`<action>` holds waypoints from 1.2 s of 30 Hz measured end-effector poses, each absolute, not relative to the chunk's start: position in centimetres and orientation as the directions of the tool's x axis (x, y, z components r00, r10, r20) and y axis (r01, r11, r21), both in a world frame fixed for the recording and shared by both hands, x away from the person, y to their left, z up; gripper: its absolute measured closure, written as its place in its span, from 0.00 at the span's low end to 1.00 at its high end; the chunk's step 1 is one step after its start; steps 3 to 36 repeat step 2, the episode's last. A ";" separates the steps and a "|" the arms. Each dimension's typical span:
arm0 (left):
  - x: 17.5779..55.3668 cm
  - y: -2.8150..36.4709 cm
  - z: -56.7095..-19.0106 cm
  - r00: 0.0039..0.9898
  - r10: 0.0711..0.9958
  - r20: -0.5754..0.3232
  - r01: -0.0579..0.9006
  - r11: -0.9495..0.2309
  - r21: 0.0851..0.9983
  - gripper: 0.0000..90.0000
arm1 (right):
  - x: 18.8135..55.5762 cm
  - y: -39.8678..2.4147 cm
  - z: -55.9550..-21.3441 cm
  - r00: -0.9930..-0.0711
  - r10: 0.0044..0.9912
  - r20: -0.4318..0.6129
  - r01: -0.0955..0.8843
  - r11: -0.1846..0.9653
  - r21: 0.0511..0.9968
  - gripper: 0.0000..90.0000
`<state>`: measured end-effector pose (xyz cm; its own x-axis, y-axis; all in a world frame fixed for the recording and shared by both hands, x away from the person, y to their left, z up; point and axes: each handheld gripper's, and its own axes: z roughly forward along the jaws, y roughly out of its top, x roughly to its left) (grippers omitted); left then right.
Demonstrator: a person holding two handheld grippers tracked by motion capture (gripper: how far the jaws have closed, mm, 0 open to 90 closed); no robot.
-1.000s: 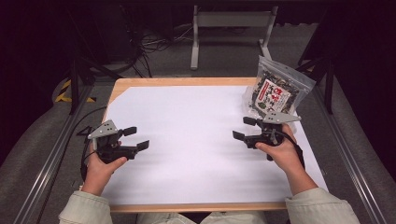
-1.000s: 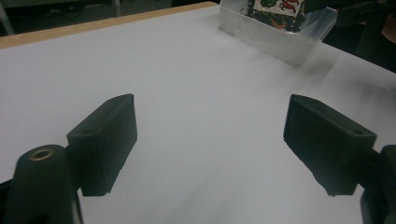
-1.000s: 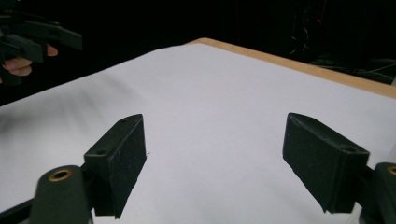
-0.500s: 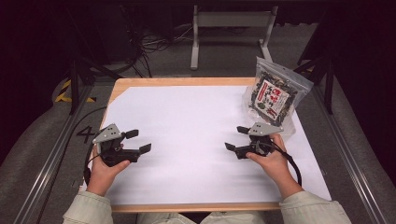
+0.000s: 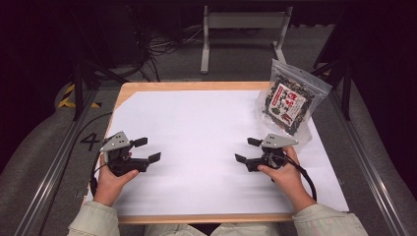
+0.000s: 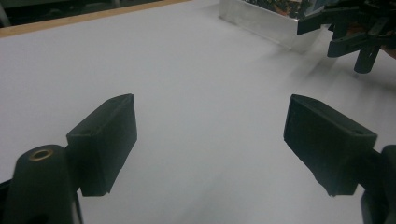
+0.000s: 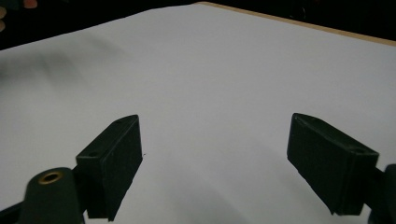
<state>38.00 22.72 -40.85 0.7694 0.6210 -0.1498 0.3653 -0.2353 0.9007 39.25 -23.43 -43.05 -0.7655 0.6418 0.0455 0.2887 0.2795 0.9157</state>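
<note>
A dim room with cables (image 5: pixel 162 46) on the grey floor surrounds a wooden table (image 5: pixel 196 86) covered almost wholly by a white sheet (image 5: pixel 201 132). At the sheet's far right corner lies a clear bag (image 5: pixel 289 100) of dark contents with a red and white label, part of it hanging past the sheet's edge. The person sits at the near side, pale sleeves coming in from below. The left hand (image 5: pixel 112 181) holds the left gripper (image 5: pixel 147 150) low over the sheet near its left edge, jaws spread wide with nothing between them; its own camera shows bare white sheet in the gap (image 6: pixel 210 140). The right hand (image 5: pixel 282 172) holds the right gripper (image 5: pixel 247 150) just in front of the bag, apart from it, jaws likewise wide and empty (image 7: pixel 215 149). The two grippers point toward each other across the middle of the sheet, well apart. A black cable (image 5: pixel 306 177) loops from the right gripper beside the wrist.
</note>
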 end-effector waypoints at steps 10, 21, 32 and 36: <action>38.0 22.8 -40.9 0.774 0.617 -0.139 0.357 -0.245 0.902 0.20 | 39.3 -23.4 -43.0 -0.768 0.639 0.047 0.287 0.278 0.917 0.20; 38.0 22.8 -40.9 0.774 0.617 -0.139 0.357 -0.245 0.902 0.20 | 39.3 -23.4 -43.0 -0.768 0.639 0.047 0.287 0.278 0.917 0.20; 38.0 22.8 -40.9 0.774 0.617 -0.139 0.357 -0.245 0.902 0.20 | 39.3 -23.4 -43.0 -0.768 0.639 0.047 0.287 0.278 0.917 0.20; 38.0 22.8 -40.9 0.774 0.617 -0.139 0.357 -0.245 0.902 0.20 | 39.3 -23.4 -43.0 -0.768 0.639 0.047 0.287 0.278 0.917 0.20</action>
